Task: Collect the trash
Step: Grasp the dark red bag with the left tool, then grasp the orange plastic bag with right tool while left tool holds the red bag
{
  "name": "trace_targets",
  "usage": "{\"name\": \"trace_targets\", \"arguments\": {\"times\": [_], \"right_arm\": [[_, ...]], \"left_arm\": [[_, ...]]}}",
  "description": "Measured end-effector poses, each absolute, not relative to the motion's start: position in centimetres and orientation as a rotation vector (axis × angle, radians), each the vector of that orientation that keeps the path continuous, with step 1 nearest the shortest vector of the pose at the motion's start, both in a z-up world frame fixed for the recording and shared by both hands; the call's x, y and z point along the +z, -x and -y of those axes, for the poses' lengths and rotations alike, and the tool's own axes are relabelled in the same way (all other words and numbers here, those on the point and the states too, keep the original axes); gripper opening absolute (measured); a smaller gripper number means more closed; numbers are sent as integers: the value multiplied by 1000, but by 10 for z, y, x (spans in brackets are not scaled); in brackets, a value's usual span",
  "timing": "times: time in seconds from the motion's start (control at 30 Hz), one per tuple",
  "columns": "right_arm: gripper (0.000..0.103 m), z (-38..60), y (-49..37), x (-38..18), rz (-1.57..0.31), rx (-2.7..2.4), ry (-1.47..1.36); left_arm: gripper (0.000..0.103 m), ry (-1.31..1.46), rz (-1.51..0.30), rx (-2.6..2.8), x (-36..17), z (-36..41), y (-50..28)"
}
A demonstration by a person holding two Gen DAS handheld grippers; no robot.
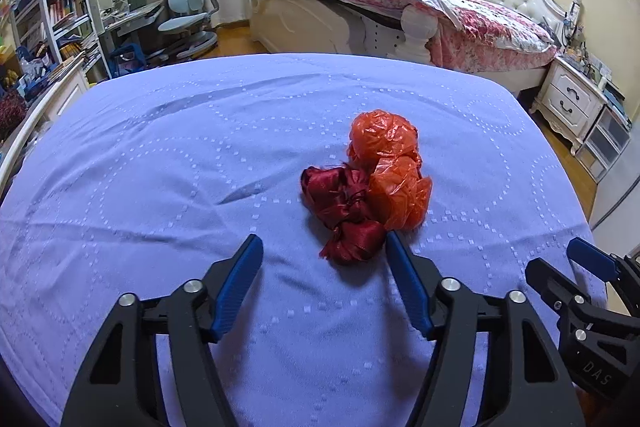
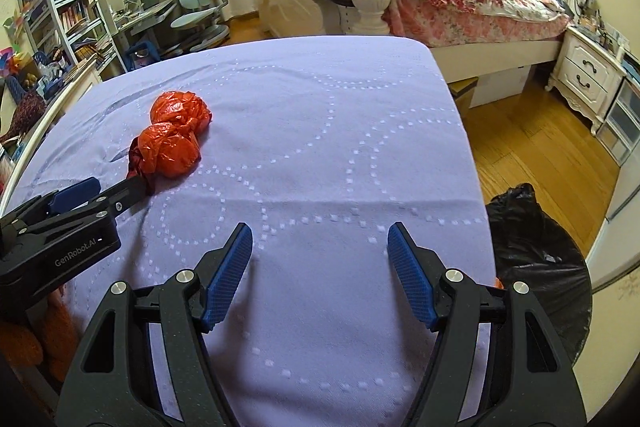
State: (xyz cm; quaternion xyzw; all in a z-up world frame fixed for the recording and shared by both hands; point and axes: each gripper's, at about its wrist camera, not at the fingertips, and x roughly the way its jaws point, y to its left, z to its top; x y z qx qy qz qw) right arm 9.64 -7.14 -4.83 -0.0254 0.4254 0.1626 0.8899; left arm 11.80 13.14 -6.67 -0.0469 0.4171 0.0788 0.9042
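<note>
- Your left gripper (image 1: 324, 251) has its two blue-padded fingers spread wide and holds nothing; its right fingertip (image 1: 394, 243) sits just beside the near edge of the trash pile, and the left fingertip stands well apart over bare cloth.
- Your right gripper (image 2: 320, 243) is likewise wide open and empty, hovering over the near right part of the lavender quilted bedspread (image 2: 320, 131), well away from the pile.
- The trash lies ahead of your left gripper, slightly right of the gap between its fingers: one crumpled dark red satin ribbon bundle (image 1: 344, 211) nearest, touching two crumpled orange plastic bags.
- The nearer orange bag (image 1: 400, 193) presses against the ribbon's right side; the farther orange bag (image 1: 382, 137) sits just behind it, touching it.
- That makes three trash pieces in one cluster, counted in the left wrist view; in the right wrist view the ribbon is mostly hidden behind the bags.
- One round bin lined with a black plastic bag (image 2: 540, 267) stands on the wooden floor (image 2: 532, 143) just right of the bedspread's near corner.
- Farther off you have one white bed with a tufted headboard and floral quilt (image 1: 460, 7), one white nightstand (image 1: 572, 99) at right, one pale blue desk chair (image 1: 188, 11) and one bookshelf (image 1: 52, 7) at left.
</note>
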Motion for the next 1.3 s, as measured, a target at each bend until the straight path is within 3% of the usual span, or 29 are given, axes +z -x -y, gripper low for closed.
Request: {"name": "trace_targets", "arguments": {"times": [0.1, 0.13, 0.27, 1.3], "right_arm": [[69, 68, -98, -48, -887, 340, 55], [69, 67, -99, -48, -888, 340, 56], [69, 65, -99, -49, -890, 340, 60], [69, -44, -111, -49, -870, 463, 167]], "left_arm": [[42, 92, -875, 134, -69, -131, -120], [31, 98, -879, 113, -70, -131, -120], [20, 115, -871, 85, -70, -136, -119], [19, 239, -855, 191, -70, -225, -84]]}}
